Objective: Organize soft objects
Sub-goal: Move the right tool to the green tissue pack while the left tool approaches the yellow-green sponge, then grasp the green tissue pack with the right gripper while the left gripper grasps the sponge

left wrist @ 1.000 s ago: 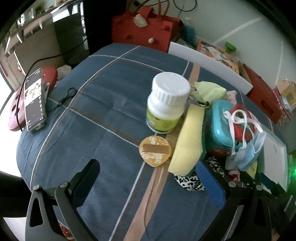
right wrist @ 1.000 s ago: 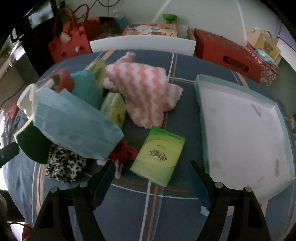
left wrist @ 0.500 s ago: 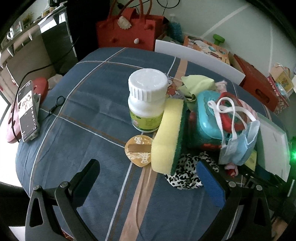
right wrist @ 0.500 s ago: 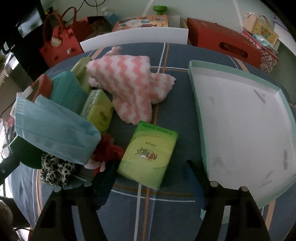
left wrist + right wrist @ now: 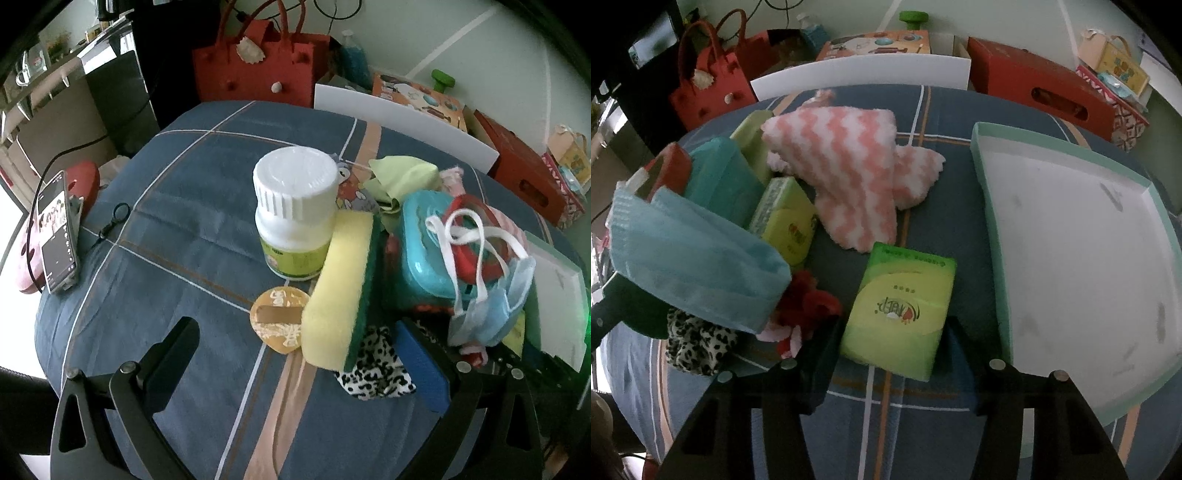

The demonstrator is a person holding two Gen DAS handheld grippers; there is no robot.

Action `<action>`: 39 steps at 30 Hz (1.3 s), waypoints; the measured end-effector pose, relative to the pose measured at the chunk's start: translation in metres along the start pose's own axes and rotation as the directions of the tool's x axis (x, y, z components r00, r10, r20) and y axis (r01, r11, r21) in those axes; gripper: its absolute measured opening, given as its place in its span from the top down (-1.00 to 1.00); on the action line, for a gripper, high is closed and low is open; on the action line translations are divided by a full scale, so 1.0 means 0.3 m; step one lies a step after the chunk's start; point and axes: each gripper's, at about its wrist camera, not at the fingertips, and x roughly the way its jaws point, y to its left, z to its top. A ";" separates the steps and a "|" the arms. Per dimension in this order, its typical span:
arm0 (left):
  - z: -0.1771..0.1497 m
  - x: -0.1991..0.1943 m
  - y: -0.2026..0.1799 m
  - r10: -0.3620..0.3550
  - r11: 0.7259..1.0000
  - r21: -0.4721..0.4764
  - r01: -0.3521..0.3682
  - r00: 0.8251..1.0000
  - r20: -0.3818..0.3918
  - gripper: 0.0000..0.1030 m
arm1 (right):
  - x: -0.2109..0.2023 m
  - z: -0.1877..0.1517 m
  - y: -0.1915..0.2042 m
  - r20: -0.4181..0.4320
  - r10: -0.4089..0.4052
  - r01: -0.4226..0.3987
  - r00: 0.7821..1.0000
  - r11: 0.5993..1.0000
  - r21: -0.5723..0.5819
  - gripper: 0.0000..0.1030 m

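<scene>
Right tool closing on the green tissue pack

Its jaws have just been narrowing astride the pack, not visibly pinching yet; next, grip and lift toward the tray. Left tool hangs released.

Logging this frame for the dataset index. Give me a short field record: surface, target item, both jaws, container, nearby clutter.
surface: blue plaid tablecloth
target item: green tissue pack, lying flat between the right jaws
right gripper: jaws have just been closing around the pack; contact unclear
left gripper: jaws wide open, nothing held
container: mint-rimmed white tray, to the right of the pack, nothing inside
nearby clutter: pink zigzag cloth, blue face mask, yellow sponge, white-capped bottle
</scene>
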 end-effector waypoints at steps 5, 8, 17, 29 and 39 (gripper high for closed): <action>0.023 0.005 -0.001 0.007 1.000 0.000 -0.008 1.000 0.029 -0.95 | 0.007 0.011 0.006 0.004 0.000 0.000 1.000 1.000 0.010 -0.08; 0.030 0.009 -0.009 -0.005 1.000 0.013 0.004 0.999 0.039 -0.60 | 0.004 0.013 0.000 0.002 0.001 -0.001 1.000 1.000 0.017 -0.07; 0.011 0.019 -0.031 -0.109 0.993 0.041 0.109 0.994 0.004 0.31 | -0.018 0.009 -0.032 0.008 0.008 -0.008 1.000 0.999 0.035 -0.06; 0.004 -0.028 -0.004 -0.162 0.987 0.008 0.162 0.986 0.038 0.38 | -0.133 0.007 -0.053 0.091 0.022 -0.026 0.996 0.999 0.046 -0.03; 0.007 -0.112 0.004 -0.178 0.984 0.008 0.178 0.978 0.111 0.38 | -0.245 0.008 -0.039 0.187 0.034 -0.043 0.982 0.998 0.040 -0.03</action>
